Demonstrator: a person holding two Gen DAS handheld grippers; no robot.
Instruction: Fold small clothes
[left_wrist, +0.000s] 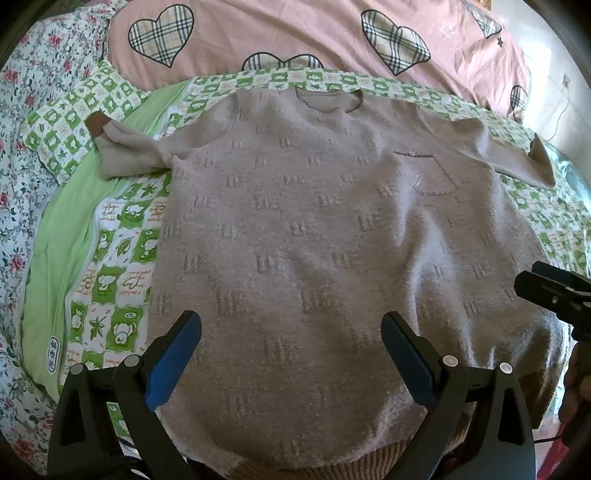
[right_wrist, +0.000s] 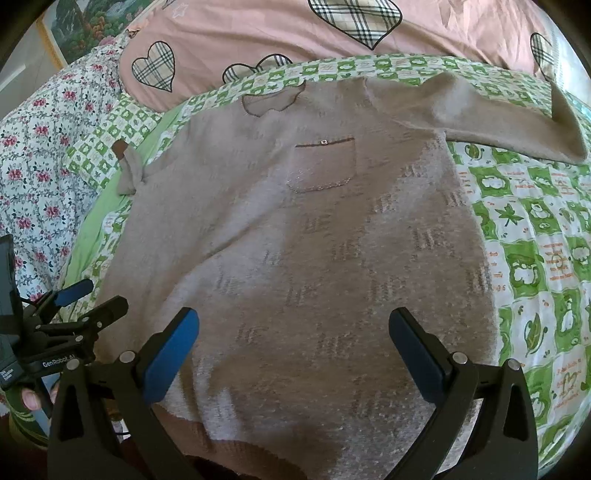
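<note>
The left gripper (left_wrist: 291, 325) hovers over the lower body of a pale mauve-grey knitted sweater (left_wrist: 332, 240), blue-padded fingers (left_wrist: 173, 362) spread wide and holding nothing. The right gripper (right_wrist: 293, 325) is likewise spread over the hem region, empty. The sweater lies face up (chest pocket (right_wrist: 323, 164) showing), both sleeves out, on a green-and-white checked quilt (right_wrist: 535, 258), below a pink heart-print cover (left_wrist: 295, 33).

We note bright daylight, a dark shadow across the sweater (right_wrist: 295, 258) hem, soft focus throughout, and strong fisheye bending beyond the sweater.
</note>
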